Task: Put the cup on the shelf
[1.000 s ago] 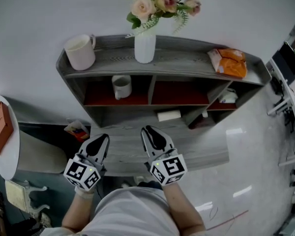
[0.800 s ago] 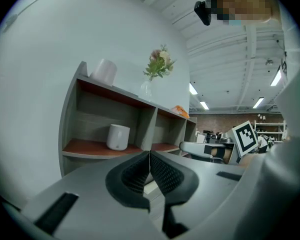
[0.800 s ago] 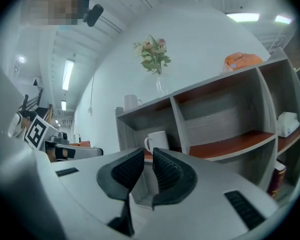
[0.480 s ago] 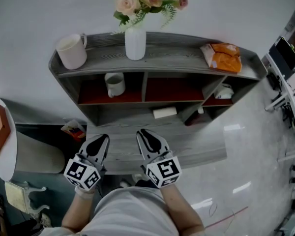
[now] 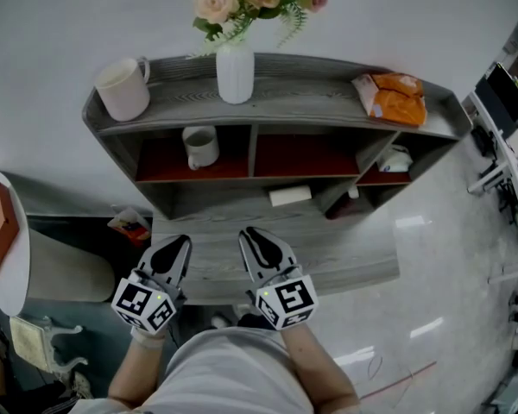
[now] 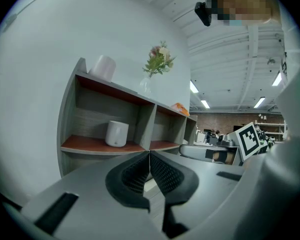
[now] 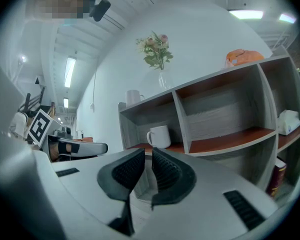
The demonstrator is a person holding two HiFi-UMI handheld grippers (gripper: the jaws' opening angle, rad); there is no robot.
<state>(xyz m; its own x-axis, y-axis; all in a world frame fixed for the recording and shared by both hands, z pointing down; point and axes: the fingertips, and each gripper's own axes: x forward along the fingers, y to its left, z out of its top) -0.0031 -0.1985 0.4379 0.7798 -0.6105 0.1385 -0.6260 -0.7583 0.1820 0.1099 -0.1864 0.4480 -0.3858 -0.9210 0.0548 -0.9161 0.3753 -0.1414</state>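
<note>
Both claws sit low in front of the gray shelf unit (image 5: 276, 115), side by side over its wide bottom ledge, and neither one has anything in it. The left claw (image 5: 180, 245) has its jaws pressed together at the tips. The right claw (image 5: 252, 236) is pretty much closed too; its own gripper view shows only a sliver of daylight between the black ribbed pads (image 7: 166, 170) and nothing inside that gap.

The white cup (image 5: 200, 147) is already in the shelf. It stands upright on the red floor of the left compartment in the middle row, handle out to one side. That puts it up and ahead of both claws and well apart from them, closer in line with the left claw. From the right gripper view it peeks out just above the jaws, off to the left of the divider.

Other stuff on the unit:
- a bigger white mug (image 5: 121, 89) at the left end of the top board
- a white vase (image 5: 235, 74) with pink and cream flowers near the middle of the top
- an orange snack bag (image 5: 391, 98) toward the right end of the top
- something small and white (image 5: 398, 159) in the right compartment, can't tell what it is
- a flat white box (image 5: 291, 196) on the level below the compartments

Off to the left there's a round white desk (image 5: 24, 270) with a reddish-brown box (image 5: 0, 222) on it.
</note>
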